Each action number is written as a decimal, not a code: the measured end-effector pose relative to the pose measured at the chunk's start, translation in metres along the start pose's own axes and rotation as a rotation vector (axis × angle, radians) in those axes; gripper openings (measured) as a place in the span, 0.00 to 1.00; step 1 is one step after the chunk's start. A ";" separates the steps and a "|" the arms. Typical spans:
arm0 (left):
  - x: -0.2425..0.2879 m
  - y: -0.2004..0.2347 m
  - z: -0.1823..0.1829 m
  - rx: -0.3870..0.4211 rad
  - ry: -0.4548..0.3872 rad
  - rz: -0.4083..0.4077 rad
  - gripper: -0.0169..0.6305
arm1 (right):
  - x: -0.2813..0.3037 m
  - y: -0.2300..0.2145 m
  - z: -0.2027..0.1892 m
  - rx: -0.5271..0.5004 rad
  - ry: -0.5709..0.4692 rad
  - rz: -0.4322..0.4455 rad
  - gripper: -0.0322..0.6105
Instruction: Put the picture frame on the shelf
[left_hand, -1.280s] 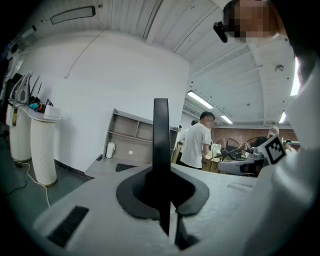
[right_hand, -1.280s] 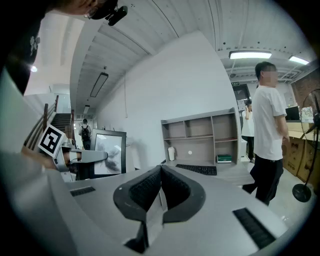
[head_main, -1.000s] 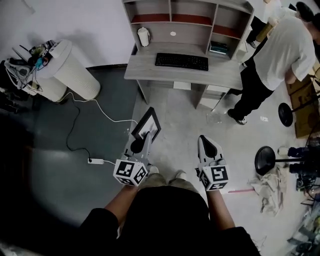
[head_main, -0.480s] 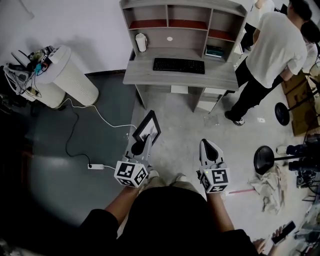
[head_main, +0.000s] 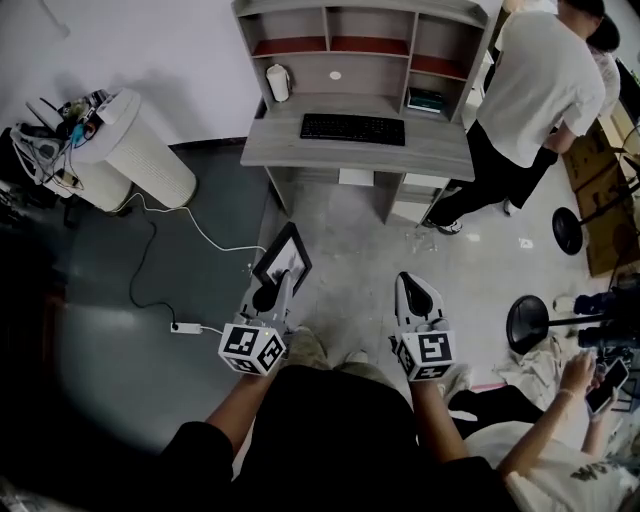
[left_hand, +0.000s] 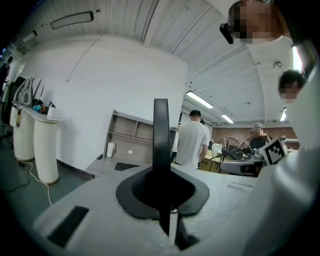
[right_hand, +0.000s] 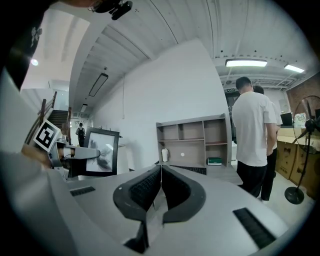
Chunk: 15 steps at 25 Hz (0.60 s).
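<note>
Picture frame (head_main: 283, 262) clamped in left tongs (head_main: 272, 290), well short of the tabletop (head_main: 350, 150) under the shelf (head_main: 360, 45). Left gripper view shows only the frame's black edge, face hidden. Right tongs (head_main: 415, 292) clenched on nothing. Bare floor (head_main: 350, 240) up to the tabletop. Person (head_main: 530, 90) stands at the tabletop's right end.

Workshop-style office: desk (head_main: 440, 158), shelf (head_main: 300, 47), keyboard (head_main: 352, 128), concrete floor (head_main: 350, 240), cables (head_main: 160, 240).

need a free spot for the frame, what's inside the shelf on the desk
A white jug stands lower left, a teal item lower right. Upper compartments show nothing. A person covers the shelf's right edge.
</note>
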<state>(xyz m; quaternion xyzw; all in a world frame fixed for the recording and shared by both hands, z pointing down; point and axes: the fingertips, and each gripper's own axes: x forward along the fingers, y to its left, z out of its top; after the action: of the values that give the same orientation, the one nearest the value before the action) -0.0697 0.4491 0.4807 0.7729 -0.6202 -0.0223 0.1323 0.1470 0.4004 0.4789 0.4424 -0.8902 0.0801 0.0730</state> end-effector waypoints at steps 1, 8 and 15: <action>0.002 0.000 -0.001 -0.001 0.004 0.005 0.07 | 0.000 -0.003 -0.003 0.006 0.003 0.001 0.07; 0.042 0.006 0.011 0.019 -0.008 -0.012 0.06 | 0.024 -0.032 -0.008 0.008 0.024 -0.023 0.07; 0.111 0.043 0.020 0.009 -0.011 -0.053 0.07 | 0.090 -0.047 0.011 -0.032 0.036 -0.045 0.07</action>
<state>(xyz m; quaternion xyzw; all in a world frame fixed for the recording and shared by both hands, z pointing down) -0.0896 0.3304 0.4861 0.7896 -0.6002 -0.0271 0.1248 0.1297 0.3004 0.4900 0.4598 -0.8797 0.0722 0.0978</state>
